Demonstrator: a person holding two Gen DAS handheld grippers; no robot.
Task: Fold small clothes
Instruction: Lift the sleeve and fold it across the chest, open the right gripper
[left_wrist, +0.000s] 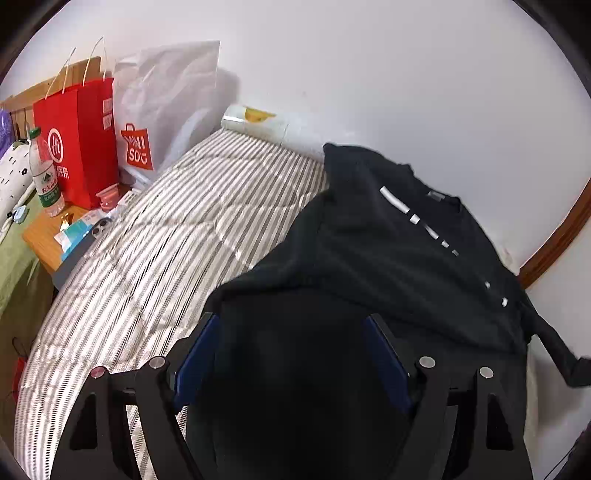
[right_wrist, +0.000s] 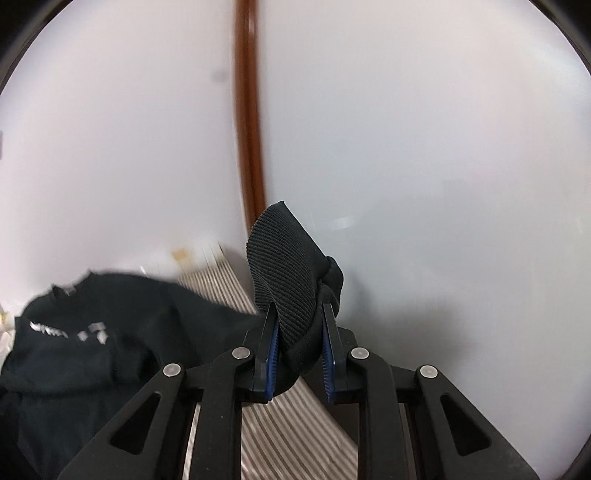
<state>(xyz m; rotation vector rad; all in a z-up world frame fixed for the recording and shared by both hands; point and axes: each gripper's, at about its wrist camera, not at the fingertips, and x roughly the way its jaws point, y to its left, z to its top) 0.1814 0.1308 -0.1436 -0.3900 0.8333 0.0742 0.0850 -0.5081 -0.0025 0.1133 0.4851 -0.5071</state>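
A: Right hand-held gripper (right_wrist: 300, 325), lower centre of frame – where's the garment?
B: Ribbed cuff of the black sweatshirt (right_wrist: 284, 266) clamped between its pads, lifted off the striped bed (right_wrist: 280, 428).
A: Left hand-held gripper (left_wrist: 291, 332)?
B: Jaws spread wide, angled down; dark cloth lies between them, grip unclear. Sweatshirt body sprawls right, white lettering showing.

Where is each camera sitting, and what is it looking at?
Left wrist view: sits on the left tool, looking down across the grey-and-white striped quilt toward the red paper bag; its open fingers straddle the black long-sleeved top.
Right wrist view: sits on the right tool, facing the white wall; its fingers pinch the top's ribbed black cuff.
Both views share the black top and striped quilt.
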